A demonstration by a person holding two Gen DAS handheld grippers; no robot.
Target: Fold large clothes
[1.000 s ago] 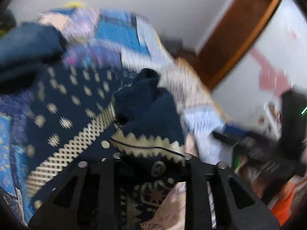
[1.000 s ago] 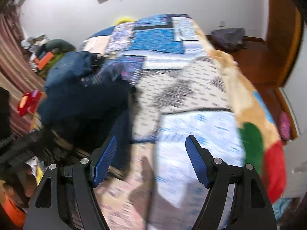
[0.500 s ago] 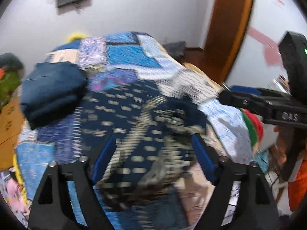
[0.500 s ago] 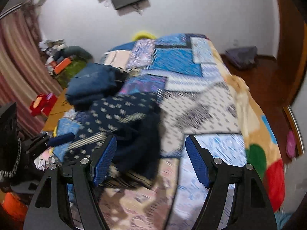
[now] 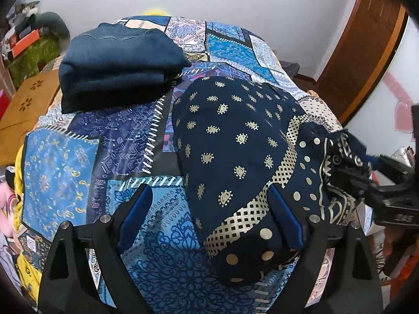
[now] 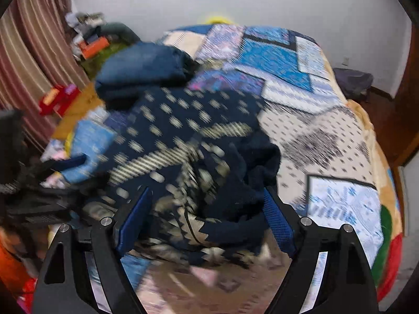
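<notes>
Navy gold-print garment heaped on patchwork bed, beside folded denim; left tongs and right tongs spread wide, gripping nothing

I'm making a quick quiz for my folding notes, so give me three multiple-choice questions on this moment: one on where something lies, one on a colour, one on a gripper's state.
1. Seen from the left wrist, where is the folded denim garment relative to the printed garment?
A. farther back, to the left
B. on top of it
C. on the floor

2. What colour are the motifs on the printed garment's navy cloth?
A. red
B. pale gold
C. green

3. How is the left gripper?
A. shut on the denim
B. shut on the quilt
C. open

Answers: 1 A, the denim sits on the quilt nearer the wall; 2 B, pale gold teardrops and dots; 3 C, its fingers stand wide apart.
</notes>
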